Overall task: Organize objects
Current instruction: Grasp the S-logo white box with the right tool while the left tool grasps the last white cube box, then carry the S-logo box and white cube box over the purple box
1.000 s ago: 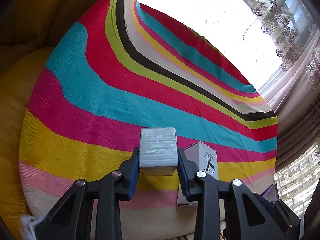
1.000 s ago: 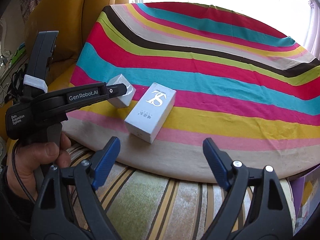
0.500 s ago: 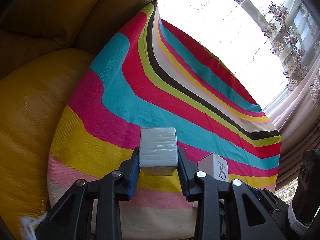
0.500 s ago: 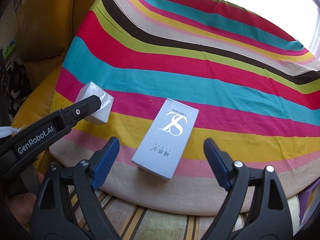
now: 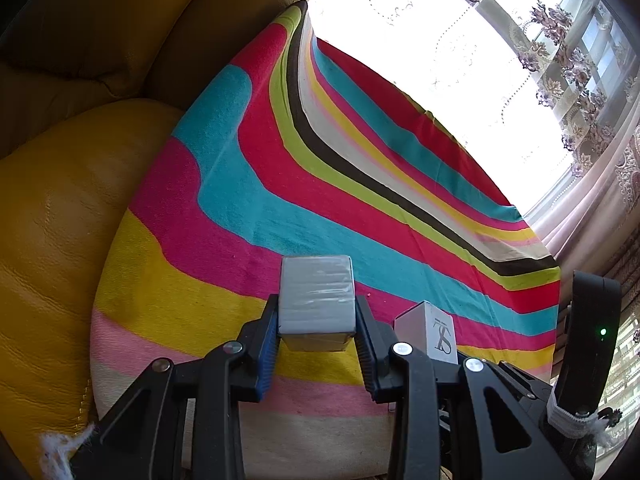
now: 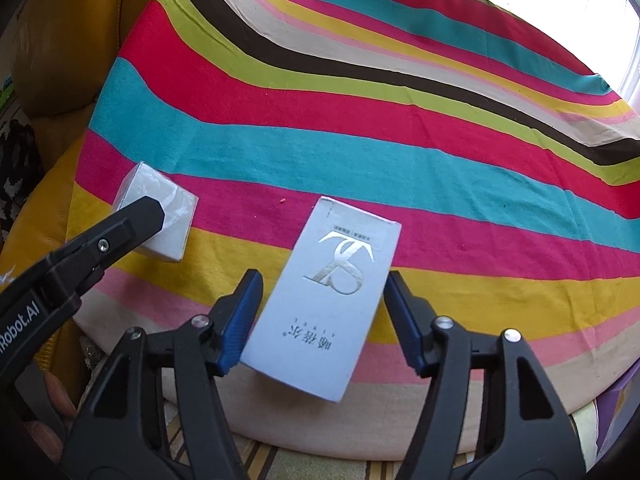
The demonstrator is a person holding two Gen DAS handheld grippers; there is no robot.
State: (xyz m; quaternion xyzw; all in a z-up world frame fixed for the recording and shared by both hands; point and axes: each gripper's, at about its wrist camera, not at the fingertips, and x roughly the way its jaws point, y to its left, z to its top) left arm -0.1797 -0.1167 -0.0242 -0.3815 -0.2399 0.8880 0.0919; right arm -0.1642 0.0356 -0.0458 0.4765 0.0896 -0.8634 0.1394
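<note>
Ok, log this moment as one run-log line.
left gripper: shut on small grey box | right gripper: open, straddling tall white box | white box lying on striped cloth | phase: pre-grasp

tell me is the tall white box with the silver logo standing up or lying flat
Lying flat: the tall white box rests broad logo face up on the striped cloth.

The striped cloth point(image 6: 360, 128) looks woven and matt. The small box point(image 5: 317, 300) has glossy film; the tall box point(image 6: 328, 296) is smooth cardboard with shiny silver print.
</note>
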